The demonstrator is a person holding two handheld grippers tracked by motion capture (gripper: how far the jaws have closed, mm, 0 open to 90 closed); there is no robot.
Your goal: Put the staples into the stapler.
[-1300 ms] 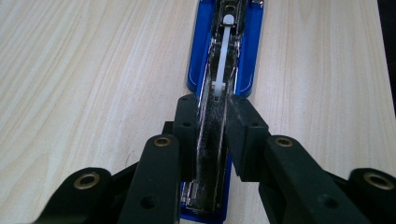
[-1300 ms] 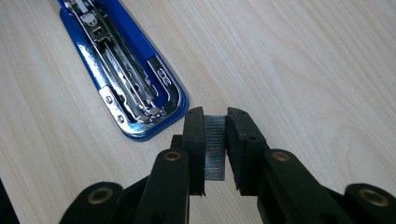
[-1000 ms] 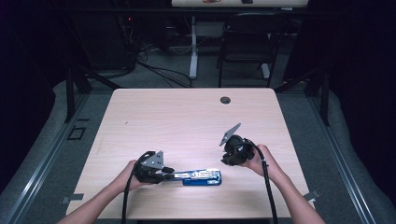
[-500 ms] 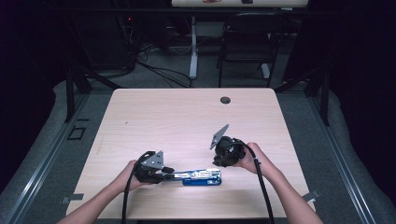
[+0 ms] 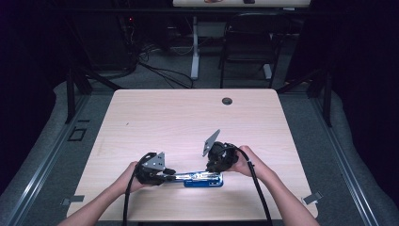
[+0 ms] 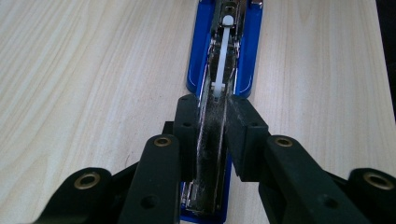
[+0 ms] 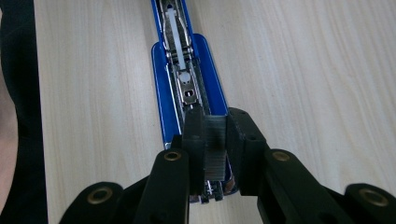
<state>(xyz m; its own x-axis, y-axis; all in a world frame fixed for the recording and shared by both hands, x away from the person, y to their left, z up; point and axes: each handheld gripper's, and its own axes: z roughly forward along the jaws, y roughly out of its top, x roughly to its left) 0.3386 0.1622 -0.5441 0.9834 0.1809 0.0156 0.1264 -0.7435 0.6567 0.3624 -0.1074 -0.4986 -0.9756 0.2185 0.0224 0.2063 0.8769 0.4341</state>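
In the high view, a blue stapler (image 5: pixel 202 179) lies opened out flat near the lower edge of the pale wooden table (image 5: pixel 188 117), at the bottom centre of the frame, with a gripper at each of its ends. The left gripper (image 5: pixel 170 176) sits at lower left of centre, held in the person's left hand (image 5: pixel 131 176), and its jaws are clamped on the stapler's metal arm. The left gripper view shows this from close by: the two black pads press on either side of the shiny metal rail (image 6: pixel 210 154), which runs up the middle of the frame over the blue base (image 6: pixel 243 51), with a white plastic pusher (image 6: pixel 223 51) visible in the channel near the top. The right gripper (image 5: pixel 214 165) is at lower centre-right in the high view, held in the right hand (image 5: pixel 247 162), just above the stapler's right end. In the right gripper view its jaws are closed on a grey strip of staples (image 7: pixel 215 144) at the bottom centre, held directly over the open magazine (image 7: pixel 184 84) of the stapler; whether the strip touches the channel I cannot tell. A small dark round grommet (image 5: pixel 227 100) sits near the far edge of the table, well apart from the work.
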